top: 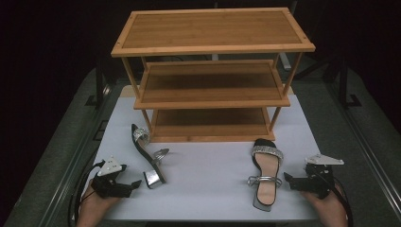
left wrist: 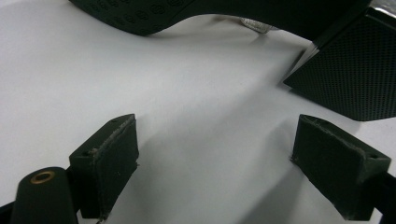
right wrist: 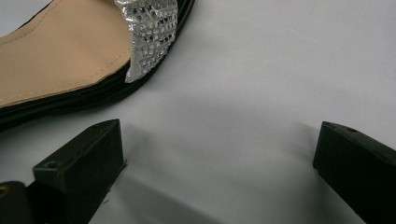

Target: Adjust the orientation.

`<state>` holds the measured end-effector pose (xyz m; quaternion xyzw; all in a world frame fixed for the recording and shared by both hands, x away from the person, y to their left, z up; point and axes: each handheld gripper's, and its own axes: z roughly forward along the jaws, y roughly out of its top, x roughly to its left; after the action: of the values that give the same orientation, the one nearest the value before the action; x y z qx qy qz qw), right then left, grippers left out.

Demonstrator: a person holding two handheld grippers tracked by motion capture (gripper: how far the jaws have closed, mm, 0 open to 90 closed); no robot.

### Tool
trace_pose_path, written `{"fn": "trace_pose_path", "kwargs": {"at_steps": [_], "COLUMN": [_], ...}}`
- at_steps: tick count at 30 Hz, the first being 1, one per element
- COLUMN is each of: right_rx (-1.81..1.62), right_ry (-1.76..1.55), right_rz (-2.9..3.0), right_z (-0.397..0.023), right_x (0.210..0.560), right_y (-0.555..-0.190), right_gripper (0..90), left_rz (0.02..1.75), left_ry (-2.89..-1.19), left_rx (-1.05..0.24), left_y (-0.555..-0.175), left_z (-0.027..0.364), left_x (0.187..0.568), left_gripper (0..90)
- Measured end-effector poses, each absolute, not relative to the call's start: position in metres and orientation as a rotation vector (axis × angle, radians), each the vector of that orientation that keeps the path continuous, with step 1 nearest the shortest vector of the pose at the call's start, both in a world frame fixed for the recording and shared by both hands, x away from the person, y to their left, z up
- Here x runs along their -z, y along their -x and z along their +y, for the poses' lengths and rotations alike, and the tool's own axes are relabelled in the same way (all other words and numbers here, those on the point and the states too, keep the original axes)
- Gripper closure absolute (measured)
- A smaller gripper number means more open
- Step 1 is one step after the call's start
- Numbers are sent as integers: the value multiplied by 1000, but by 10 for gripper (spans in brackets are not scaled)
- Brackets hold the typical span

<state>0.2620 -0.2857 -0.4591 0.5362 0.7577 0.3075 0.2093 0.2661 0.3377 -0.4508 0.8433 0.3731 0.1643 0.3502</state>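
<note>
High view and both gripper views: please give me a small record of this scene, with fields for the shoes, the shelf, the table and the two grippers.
left shoe: sandal lying on its side, block heel toward the person
right shoe: sandal upright on its sole, toe toward the shelf
shelf: wooden rack, three levels, all bare
table: white top, both shoes in front of the rack
left gripper: open, beside the left sandal's heel, holding nothing
right gripper: open, beside the right sandal, holding nothing
fingers: black pads apart, white table between them
</note>
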Motion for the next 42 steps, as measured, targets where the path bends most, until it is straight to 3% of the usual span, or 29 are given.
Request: {"fn": "trace_pose_path", "kwargs": {"at_steps": [16, 18, 30, 42], "right_rx": [-855, -855, -855, -856], "right_ry": [-1491, -1491, -1490, -1488], "right_rz": [2107, 2107, 2107, 2106], "right_z": [-286, -286, -286, -286], "right_x": [459, 459, 459, 459], "right_y": [-262, -262, -262, -262], "right_gripper": [11, 11, 11, 11], "left_rz": [1007, 1005, 1011, 947], "left_ry": [-2186, -2166, -2127, -2093], "left_rx": [-371, -357, -377, -398], "left_y": [-264, -264, -276, -312], "left_z": [345, 348, 365, 358], "left_x": [438, 432, 393, 360], "left_gripper": [155, 208, 337, 403]}}
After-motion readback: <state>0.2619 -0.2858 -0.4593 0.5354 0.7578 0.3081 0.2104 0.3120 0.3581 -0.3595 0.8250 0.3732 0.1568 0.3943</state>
